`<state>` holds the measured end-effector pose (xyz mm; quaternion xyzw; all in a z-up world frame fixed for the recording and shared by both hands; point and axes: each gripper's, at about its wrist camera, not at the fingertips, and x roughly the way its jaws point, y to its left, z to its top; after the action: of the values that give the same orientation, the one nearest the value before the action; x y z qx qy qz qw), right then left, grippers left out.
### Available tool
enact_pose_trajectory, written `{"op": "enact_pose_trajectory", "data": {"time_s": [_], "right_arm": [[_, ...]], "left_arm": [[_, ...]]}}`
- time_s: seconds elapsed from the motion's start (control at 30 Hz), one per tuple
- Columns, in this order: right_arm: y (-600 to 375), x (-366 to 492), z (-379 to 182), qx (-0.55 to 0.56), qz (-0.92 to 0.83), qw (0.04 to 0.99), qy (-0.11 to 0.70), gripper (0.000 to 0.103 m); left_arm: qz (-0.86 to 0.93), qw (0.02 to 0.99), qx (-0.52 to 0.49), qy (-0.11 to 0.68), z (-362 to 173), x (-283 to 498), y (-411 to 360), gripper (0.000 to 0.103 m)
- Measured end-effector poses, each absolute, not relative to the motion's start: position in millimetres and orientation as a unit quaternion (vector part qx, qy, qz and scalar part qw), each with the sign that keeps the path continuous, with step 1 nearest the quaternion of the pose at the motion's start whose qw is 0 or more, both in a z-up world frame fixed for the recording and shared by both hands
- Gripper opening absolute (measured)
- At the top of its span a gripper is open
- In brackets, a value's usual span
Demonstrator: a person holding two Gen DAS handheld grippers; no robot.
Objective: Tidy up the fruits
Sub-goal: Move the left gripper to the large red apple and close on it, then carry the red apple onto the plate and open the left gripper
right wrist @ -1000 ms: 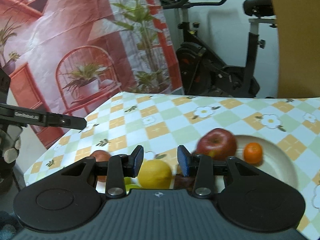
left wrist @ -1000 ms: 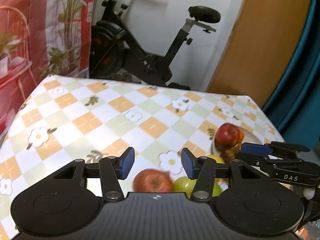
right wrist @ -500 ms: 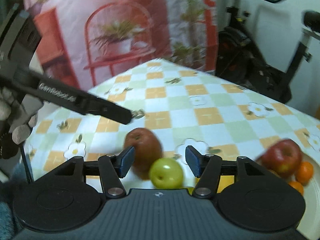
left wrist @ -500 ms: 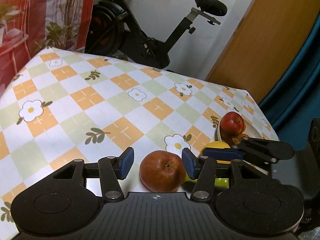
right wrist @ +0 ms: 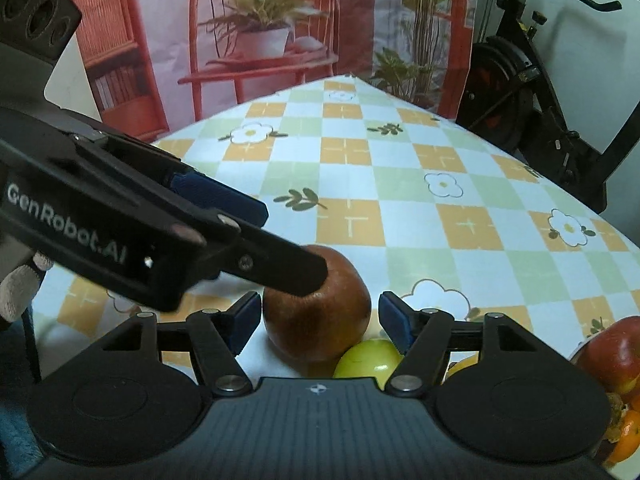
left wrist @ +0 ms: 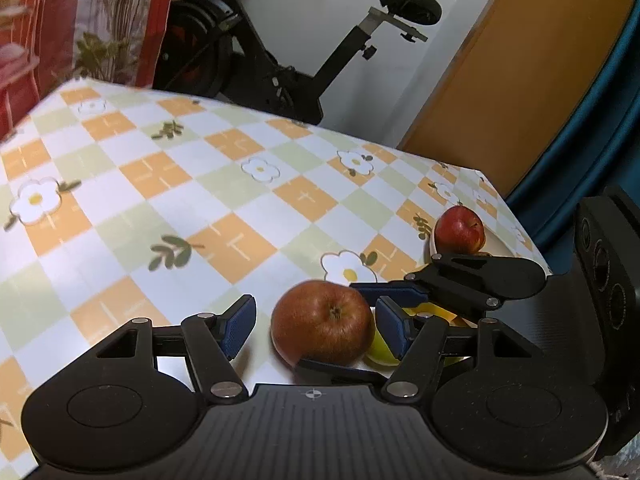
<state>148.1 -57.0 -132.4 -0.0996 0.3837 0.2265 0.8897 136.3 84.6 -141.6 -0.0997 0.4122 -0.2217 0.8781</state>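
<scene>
A brownish-red apple (left wrist: 322,322) sits on the checked tablecloth between the open fingers of my left gripper (left wrist: 316,326). My right gripper (right wrist: 318,320) is also open, its fingers either side of the same apple (right wrist: 316,316). A green apple (right wrist: 370,360) lies just right of it, touching it. A yellow fruit (left wrist: 432,312) is mostly hidden behind the right gripper's finger. A red apple (left wrist: 459,230) sits on a cream plate (left wrist: 498,246) at the table's right, with small oranges (right wrist: 626,436) beside it.
The table (left wrist: 168,184) has a flowered orange and green checked cloth. An exercise bike (left wrist: 288,48) stands behind its far edge. A red printed backdrop (right wrist: 248,36) hangs at the left. An orange door (left wrist: 520,60) and a blue curtain are at the right.
Both grippers have closed in on the brownish-red apple from opposite sides. The right gripper swung left from the green apple and now straddles the brownish one. The fingers remain open.
</scene>
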Motion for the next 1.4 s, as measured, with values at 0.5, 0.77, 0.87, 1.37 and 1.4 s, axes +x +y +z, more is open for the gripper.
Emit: {"op": "enact_pose_trajectory", "data": {"time_s": [0.5, 0.77, 0.87, 1.37, 1.4], "right_arm": [[-54, 149, -138, -0.096, 0.226, 0.889, 0.386, 0.065], [-59, 141, -132, -0.079, 0.232, 0.898, 0.365, 0.064], [-62, 135, -128, -0.076, 0.229, 0.905, 0.351, 0.064], [-111, 112, -106, -0.012, 0.216, 0.93, 0.297, 0.064], [-117, 110, -104, -0.006, 0.214, 0.932, 0.292, 0.064]], "left_arm": [[-0.227, 0.871, -0.119, 0.42, -154, 136, 82, 0.063], [-0.224, 0.879, -0.111, 0.407, -142, 127, 78, 0.063], [-0.224, 0.883, -0.096, 0.4, -134, 124, 71, 0.063], [-0.23, 0.896, -0.011, 0.381, -95, 119, 8, 0.063], [-0.231, 0.896, -0.003, 0.379, -92, 118, 1, 0.063]]}}
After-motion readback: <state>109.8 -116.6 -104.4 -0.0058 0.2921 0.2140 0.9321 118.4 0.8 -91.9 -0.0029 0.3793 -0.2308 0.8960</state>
